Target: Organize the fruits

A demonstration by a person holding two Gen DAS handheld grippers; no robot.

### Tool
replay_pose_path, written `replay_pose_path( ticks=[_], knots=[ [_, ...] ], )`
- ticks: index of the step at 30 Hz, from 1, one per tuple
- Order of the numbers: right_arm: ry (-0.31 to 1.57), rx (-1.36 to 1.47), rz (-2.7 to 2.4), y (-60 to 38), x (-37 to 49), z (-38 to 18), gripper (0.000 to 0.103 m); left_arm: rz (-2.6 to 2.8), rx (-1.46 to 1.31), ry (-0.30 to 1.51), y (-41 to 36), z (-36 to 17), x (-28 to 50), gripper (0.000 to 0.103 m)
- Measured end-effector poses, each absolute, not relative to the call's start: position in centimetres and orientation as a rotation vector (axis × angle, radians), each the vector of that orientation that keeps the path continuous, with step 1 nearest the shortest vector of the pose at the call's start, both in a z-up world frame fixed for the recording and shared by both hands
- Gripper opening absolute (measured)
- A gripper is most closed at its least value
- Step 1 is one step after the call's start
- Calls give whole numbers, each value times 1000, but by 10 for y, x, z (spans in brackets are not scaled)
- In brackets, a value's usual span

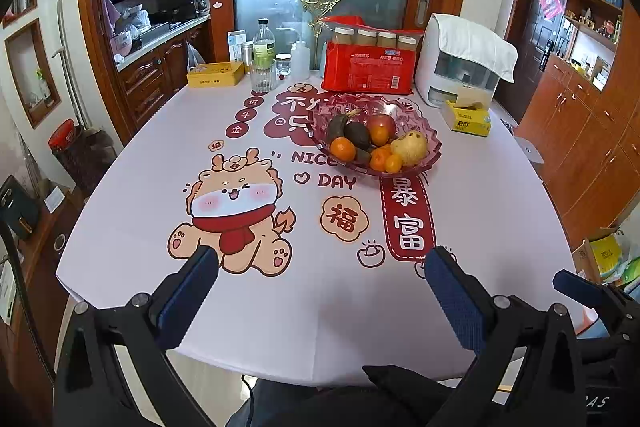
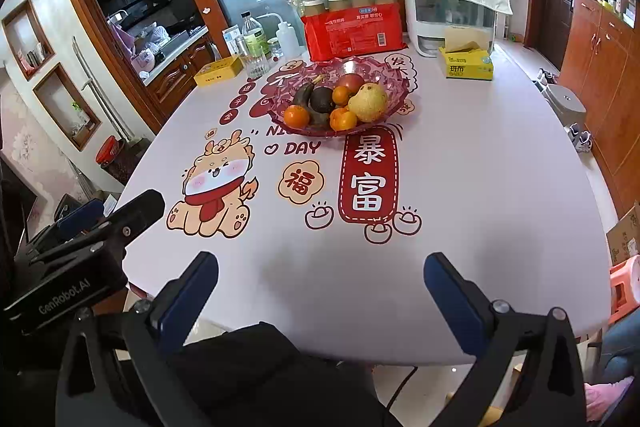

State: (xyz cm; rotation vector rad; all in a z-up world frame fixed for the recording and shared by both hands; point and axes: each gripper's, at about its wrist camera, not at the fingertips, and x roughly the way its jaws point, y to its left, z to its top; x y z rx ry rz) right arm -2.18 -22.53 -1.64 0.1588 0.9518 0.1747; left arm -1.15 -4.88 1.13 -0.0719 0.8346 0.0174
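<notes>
- Two grippers, both over the near edge of the table [image 1: 280, 327], both empty.
- Left gripper [image 1: 320, 263]: blue-padded fingers [image 1: 188, 291] spread wide apart, gripping nothing; seen also at the left edge of the right wrist view [image 2: 116, 219].
- Right gripper [image 2: 320, 267]: fingers [image 2: 452, 295] likewise wide apart, nothing between them; one blue tip visible at the right edge of the left wrist view [image 1: 576, 285].
- Beyond the fingers: white tablecloth [image 2: 480, 187] printed with a cartoon dragon [image 1: 232, 207] and red Chinese characters.
- Farther out, mid-table, well apart from both grippers: pink glass bowl [image 1: 424, 131] holding all the fruit.
- Inside the bowl: yellow pear [image 1: 410, 147] at its right side, red apple [image 1: 382, 125] at the back, dark avocado [image 1: 357, 135] in the middle, blackened banana [image 1: 338, 125] at the left, several oranges [image 1: 343, 149] toward the front.
- Behind the bowl: red pack of bottles [image 1: 368, 67].
- Right of the bowl: yellow tissue box [image 1: 470, 119], white appliance [image 1: 460, 63] behind it.
- Far left: yellow tin [image 1: 216, 74], glass tumbler [image 1: 263, 77], bottles.
</notes>
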Motion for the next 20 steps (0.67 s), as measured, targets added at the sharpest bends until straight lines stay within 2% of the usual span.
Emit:
replay_pose_path(
  ticks=[20],
  knots=[
    [961,158,179,-224,-19,-19,103,19,-69,835,-48,11,-11,102]
  ],
)
